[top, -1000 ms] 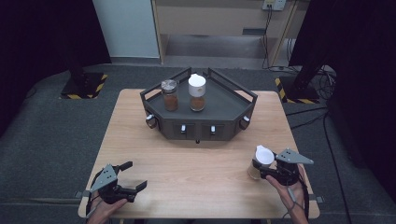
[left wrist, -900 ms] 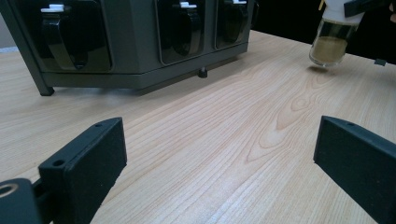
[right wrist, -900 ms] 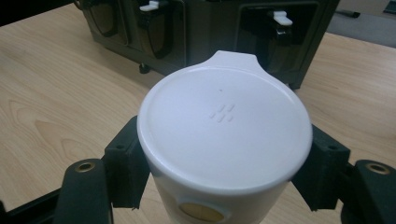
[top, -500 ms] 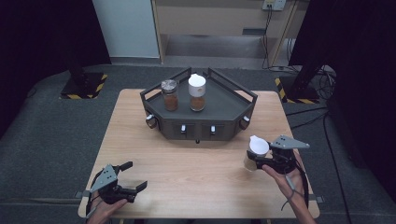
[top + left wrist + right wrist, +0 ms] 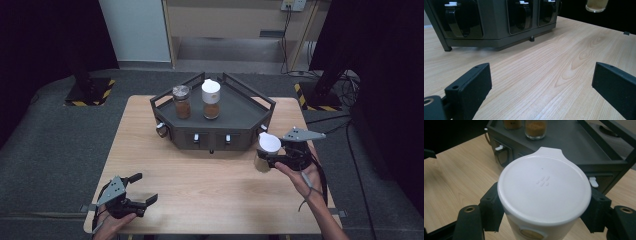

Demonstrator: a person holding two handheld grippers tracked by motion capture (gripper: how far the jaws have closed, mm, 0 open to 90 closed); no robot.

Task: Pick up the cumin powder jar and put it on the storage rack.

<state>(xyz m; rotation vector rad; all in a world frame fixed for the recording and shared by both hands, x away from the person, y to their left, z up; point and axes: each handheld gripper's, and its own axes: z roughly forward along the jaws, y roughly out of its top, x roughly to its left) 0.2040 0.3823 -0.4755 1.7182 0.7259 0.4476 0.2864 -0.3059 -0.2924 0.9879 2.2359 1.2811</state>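
My right gripper (image 5: 268, 159) is shut on a white-lidded jar (image 5: 265, 151) of pale spice and holds it in the air, just off the front right corner of the dark rack (image 5: 240, 112). In the right gripper view the jar's white lid (image 5: 544, 187) sits between the black pads (image 5: 491, 207), tilted toward the camera. On the rack stand a silver-lidded jar (image 5: 181, 101) and a white-lidded jar (image 5: 210, 99), both with brown spice. My left gripper (image 5: 144, 188) rests open at the table's front left, nothing between its jaws (image 5: 541, 80); the held jar's base (image 5: 596, 5) shows far off.
The rack's front face (image 5: 491, 22) carries several small hooks or clips with white tabs. Raised rails run along the rack's edges (image 5: 606, 135). Bare wooden tabletop (image 5: 210, 180) lies between the two grippers. Dark floor and stands surround the table.
My right gripper has risen with the jar and shifted left and away from the front edge, toward the rack's right corner. The left gripper has stayed put.
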